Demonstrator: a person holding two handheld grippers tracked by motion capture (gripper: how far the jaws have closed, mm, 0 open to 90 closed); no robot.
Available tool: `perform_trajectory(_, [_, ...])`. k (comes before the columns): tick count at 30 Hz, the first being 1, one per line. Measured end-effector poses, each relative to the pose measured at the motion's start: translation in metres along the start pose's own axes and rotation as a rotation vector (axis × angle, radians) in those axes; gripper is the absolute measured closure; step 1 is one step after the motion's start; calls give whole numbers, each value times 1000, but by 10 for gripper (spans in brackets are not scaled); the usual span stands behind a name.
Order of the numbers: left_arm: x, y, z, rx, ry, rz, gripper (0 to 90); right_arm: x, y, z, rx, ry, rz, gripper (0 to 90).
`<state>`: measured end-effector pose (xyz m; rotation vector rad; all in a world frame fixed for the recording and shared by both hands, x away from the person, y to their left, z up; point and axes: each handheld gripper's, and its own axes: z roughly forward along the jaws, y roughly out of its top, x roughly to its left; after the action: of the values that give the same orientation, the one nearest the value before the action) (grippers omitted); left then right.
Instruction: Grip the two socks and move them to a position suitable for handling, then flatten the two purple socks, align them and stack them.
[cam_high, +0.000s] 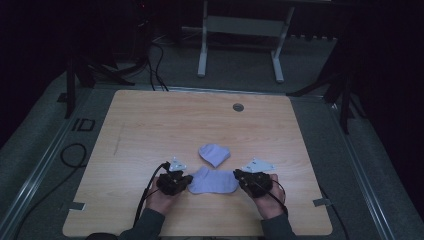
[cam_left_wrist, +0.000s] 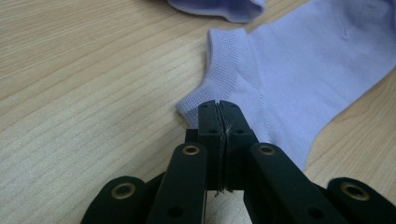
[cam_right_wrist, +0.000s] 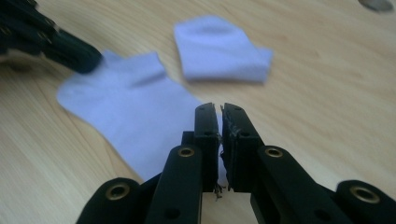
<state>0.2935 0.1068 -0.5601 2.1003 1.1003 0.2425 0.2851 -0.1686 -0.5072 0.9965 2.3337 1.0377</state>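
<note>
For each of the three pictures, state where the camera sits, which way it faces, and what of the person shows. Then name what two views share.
High view: above the table, facing forward and down; forearms, both hands show.
Left gripper view: on the left gripper, along shut jaws pinching the flat sock.
Right gripper view: on the right gripper, facing the folded sock.
Shared: both socks.

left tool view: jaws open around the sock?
No. The left tool is pinched shut on the flat sock's cuff corner.

Lilac socks, pale woodgrain table
</note>
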Motion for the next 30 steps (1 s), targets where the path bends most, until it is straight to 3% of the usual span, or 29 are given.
perform_trajectory(8, [-1, 0, -2, 9, -6, 6, 852, -1, 30, 23, 13, 25, -46, 834])
perform_trajectory(13, [-1, 1, -6, -13, 1, 14, 786, -3, 41, 31, 20, 31, -57, 824])
perform_trajectory(18, [0, 1, -10, -36, 15, 12, 760, -7, 52, 38, 35, 39, -68, 812])
perform_trajectory(30, [6, 1, -11, -29, 63, -1, 746, -13, 76, 57, 76, 60, -68, 795])
